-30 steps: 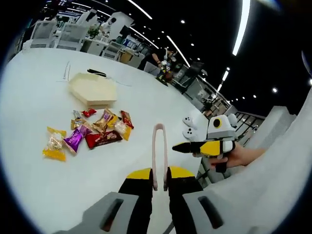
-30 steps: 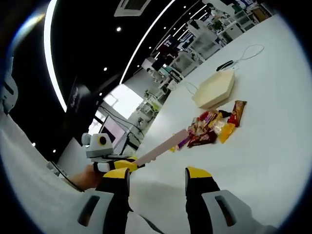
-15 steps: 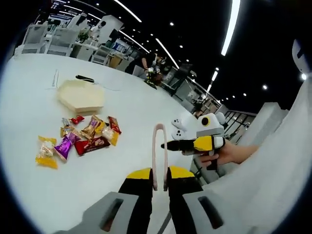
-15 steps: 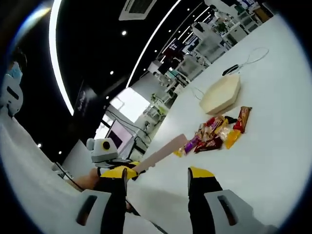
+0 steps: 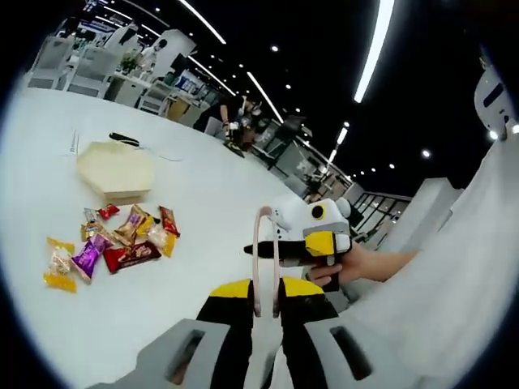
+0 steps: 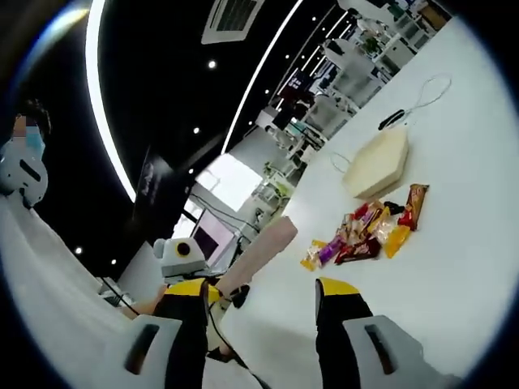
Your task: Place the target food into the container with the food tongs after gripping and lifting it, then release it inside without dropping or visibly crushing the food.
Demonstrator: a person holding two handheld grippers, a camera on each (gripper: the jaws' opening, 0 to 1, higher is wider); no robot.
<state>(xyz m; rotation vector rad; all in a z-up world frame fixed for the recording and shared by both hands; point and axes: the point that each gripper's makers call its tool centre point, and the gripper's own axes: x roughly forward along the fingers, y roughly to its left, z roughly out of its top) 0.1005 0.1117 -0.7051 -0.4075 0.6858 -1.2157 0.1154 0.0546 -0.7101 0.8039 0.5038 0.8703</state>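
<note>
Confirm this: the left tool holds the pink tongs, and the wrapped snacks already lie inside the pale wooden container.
Not quite. The left tool does hold the pink tongs, but the wrapped snacks lie on the white table beside the pale wooden container, as the left gripper view shows.

Left claw (image 5: 263,293) jaws close together clamping pink tongs (image 5: 261,251), right claw (image 6: 259,292) jaws spread apart
</note>
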